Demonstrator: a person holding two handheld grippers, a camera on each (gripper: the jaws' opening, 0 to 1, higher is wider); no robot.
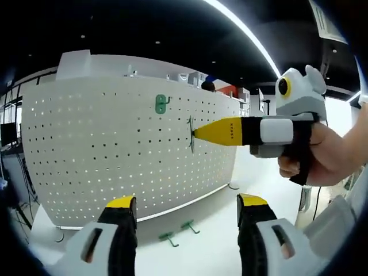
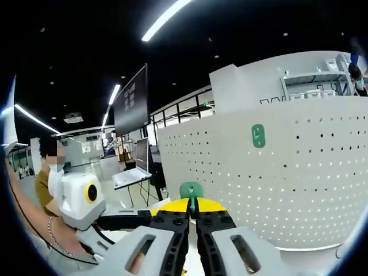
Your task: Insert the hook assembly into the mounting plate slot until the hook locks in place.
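A white pegboard mounting plate [image 1: 115, 155] stands upright on the table, and one green hook [image 1: 163, 103] hangs on it near the top. My right gripper [image 1: 198, 133] comes in from the right, shut on a second green hook [image 1: 191, 135] that it presses against the board's holes. In the right gripper view the yellow-tipped jaws [image 2: 193, 208] are closed on that hook [image 2: 191, 188], with the plate [image 2: 287, 178] and the mounted hook [image 2: 258, 135] to the right. My left gripper [image 1: 187, 202] is open below the board and holds nothing.
Two spare green hooks [image 1: 168, 237] [image 1: 190, 227] lie on the white table in front of the board's foot. A hand [image 1: 322, 155] holds the right gripper. Behind are a laptop on a stand [image 2: 131, 175], a dark screen [image 2: 131, 100] and shelving [image 2: 313, 80].
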